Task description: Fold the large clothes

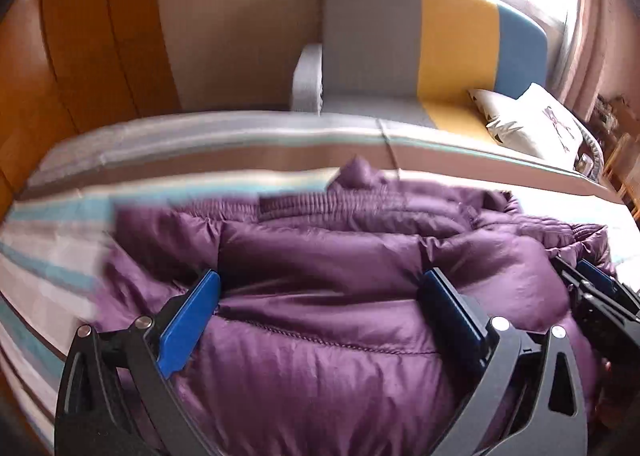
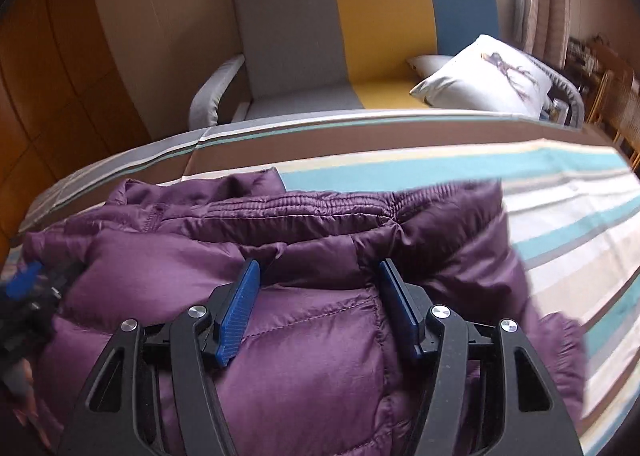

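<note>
A purple quilted down jacket (image 1: pixel 320 256) lies bunched on a striped bed; it also shows in the right wrist view (image 2: pixel 304 240). My left gripper (image 1: pixel 320 284) is open, its blue pads (image 1: pixel 188 324) spread wide with a puffy fold of the jacket between them. My right gripper (image 2: pixel 318 276) is open too, its pads (image 2: pixel 238 312) either side of another jacket fold. The right gripper shows at the right edge of the left wrist view (image 1: pixel 596 292); the left gripper shows at the left edge of the right wrist view (image 2: pixel 28 288).
The striped bedsheet (image 2: pixel 560 216) extends to the right and behind the jacket. A grey, yellow and blue sofa (image 2: pixel 360 36) with a white pillow (image 2: pixel 484 76) stands behind the bed. A wooden wardrobe (image 1: pixel 80 56) is at the left.
</note>
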### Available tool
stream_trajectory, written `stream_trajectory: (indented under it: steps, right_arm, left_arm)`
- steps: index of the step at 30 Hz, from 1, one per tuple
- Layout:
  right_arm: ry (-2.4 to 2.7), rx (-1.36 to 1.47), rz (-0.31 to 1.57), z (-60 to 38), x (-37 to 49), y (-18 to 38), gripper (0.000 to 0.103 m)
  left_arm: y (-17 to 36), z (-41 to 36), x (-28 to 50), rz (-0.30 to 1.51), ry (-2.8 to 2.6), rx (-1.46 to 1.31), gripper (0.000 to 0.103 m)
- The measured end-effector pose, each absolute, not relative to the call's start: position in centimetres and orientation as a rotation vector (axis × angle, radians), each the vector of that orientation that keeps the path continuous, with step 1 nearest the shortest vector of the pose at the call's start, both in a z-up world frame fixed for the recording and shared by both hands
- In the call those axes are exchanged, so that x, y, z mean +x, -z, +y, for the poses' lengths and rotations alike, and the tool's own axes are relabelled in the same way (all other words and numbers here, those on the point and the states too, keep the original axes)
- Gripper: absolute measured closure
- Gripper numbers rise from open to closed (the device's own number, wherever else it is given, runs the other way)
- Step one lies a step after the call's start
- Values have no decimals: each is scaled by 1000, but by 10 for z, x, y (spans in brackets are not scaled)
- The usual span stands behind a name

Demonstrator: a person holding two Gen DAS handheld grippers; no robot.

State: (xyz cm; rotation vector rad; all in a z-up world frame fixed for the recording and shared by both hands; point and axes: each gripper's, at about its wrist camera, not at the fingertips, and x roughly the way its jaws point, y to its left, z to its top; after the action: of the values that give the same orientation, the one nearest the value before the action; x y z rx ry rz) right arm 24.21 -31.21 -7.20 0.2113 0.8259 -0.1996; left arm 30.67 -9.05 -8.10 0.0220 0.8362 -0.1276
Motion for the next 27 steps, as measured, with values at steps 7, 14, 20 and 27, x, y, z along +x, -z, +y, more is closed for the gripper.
stream_trajectory:
  steps: [7,14,20,27]
  right_arm:
    - [258,120,835,-298,248,92,42]
    - [259,121,834,-301,249,93,42]
    - [256,128,830,-302,249,93,42]
    - [255,121,827,-301,248,92,41]
  left_arm:
    - [95,-95,303,807,91,45,2]
    - [79,-94,302,836,69,90,2]
    - [71,-55,325,791,-87,117,2]
    - [111,-27,341,907,13,-78,2]
